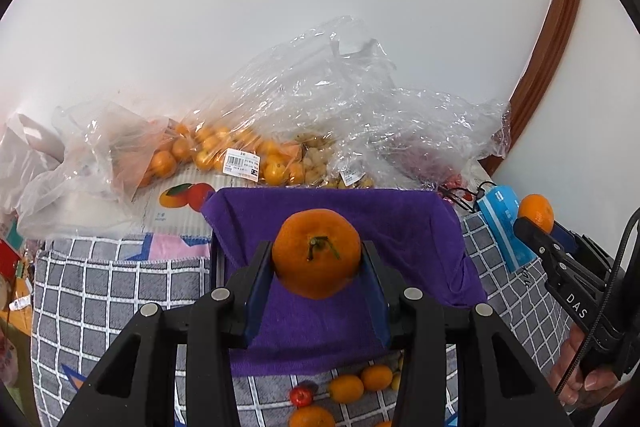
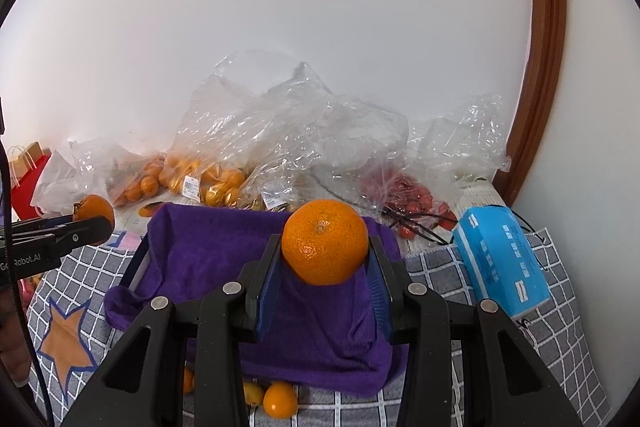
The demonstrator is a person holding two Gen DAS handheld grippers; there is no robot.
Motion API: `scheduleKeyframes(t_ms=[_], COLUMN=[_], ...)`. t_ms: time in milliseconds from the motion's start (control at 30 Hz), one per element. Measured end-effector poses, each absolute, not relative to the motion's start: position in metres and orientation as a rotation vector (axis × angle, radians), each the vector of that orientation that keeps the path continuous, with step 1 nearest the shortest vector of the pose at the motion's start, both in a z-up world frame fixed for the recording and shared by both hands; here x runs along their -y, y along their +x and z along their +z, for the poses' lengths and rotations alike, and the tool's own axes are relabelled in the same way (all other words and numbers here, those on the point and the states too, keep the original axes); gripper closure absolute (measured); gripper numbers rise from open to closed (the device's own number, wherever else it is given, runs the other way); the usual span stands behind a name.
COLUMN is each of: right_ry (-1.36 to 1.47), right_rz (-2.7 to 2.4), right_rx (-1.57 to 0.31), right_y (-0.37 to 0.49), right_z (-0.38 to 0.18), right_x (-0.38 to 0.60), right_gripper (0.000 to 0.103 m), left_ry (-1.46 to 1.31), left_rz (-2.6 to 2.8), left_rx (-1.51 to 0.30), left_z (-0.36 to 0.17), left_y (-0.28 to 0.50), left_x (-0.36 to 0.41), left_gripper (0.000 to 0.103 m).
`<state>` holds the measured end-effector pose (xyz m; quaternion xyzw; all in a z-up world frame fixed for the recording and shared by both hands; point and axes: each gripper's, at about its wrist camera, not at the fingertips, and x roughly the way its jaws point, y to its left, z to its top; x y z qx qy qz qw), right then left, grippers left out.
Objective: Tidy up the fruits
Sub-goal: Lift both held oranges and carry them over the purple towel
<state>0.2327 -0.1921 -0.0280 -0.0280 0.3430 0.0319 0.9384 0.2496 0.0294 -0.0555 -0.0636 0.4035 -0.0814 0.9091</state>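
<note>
My left gripper (image 1: 317, 259) is shut on a mandarin with a green stem (image 1: 316, 253), held above a tray lined with a purple cloth (image 1: 400, 227). My right gripper (image 2: 325, 247) is shut on a second mandarin (image 2: 325, 242) above the same purple cloth (image 2: 208, 247). Each gripper shows in the other's view: the right one at the right edge (image 1: 534, 223), the left one at the left edge (image 2: 94, 221). Loose small fruits lie on the checked cloth in front of the tray: kumquats (image 1: 346, 389), a small red fruit (image 1: 301, 395), an orange one (image 2: 280, 399).
Clear plastic bags of mandarins (image 1: 240, 151), pale small fruits (image 1: 316, 159) and red fruits (image 2: 412, 195) lie behind the tray against the white wall. A blue packet (image 2: 504, 259) lies right of the tray. A grey checked cloth (image 1: 120, 287) covers the surface. A brown door frame (image 2: 548, 47) stands at the right.
</note>
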Motion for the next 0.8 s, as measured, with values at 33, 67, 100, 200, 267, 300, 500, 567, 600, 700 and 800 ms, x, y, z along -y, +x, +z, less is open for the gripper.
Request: scheduleKeyframes(t_ms=[33,67,100,200,267,300,500,567,600,700,800], right_ry=[-0.058,-0.058,-0.058,-0.057,-0.058,-0.059,-0.065,-0.063,-0.062,-0.059,-0.061], right_rz=[0.064,0.064,0.063,0.058,0.057,0.055,0.057,0.056,0.054,0.052,0.055], right_rx=[-0.701,-0.701,-0.702,-0.716,-0.725,-0.731,-0.765,-0.78,-0.789,-0.811,-0.836], right_y=[0.236,0.238,0.241,0.248,0.254,0.257,0.275,0.281,0.284,0.293,0.301], right_z=[-0.029,-0.029,-0.031,-0.035,-0.039,-0.042,-0.061,-0.069,-0.073,-0.085,-0.098], right_x=[0.192,0.193,0.193,0.194,0.195,0.195,0.196,0.198,0.198,0.201,0.203], right_gripper=[0.063,0.063,0.063,0.063,0.063,0.063,0.063,0.063,0.063,0.063,0.063], left_ry=[-0.13,-0.129,-0.129,-0.131,-0.129,-0.128,-0.127,-0.126,-0.126,-0.128,-0.127], left_rz=[-0.167,-0.167,-0.168,-0.169,-0.167,-0.166,-0.16,-0.16,-0.159,-0.157,-0.151], left_rx=[-0.832,-0.833,-0.836,-0.846,-0.857,-0.862,-0.894,-0.904,-0.911,-0.931,-0.956], left_z=[-0.056,-0.057,-0.058,-0.062,-0.068,-0.071,-0.087,-0.092,-0.096,-0.106,-0.118], left_y=[0.252,0.254,0.257,0.264,0.27,0.272,0.287,0.293,0.296,0.306,0.315], left_x=[-0.029,-0.029,-0.028,-0.027,-0.026,-0.025,-0.022,-0.02,-0.02,-0.02,-0.021], left_gripper=[0.062,0.062,0.062,0.062,0.062,0.062,0.062,0.062,0.062,0.062,0.062])
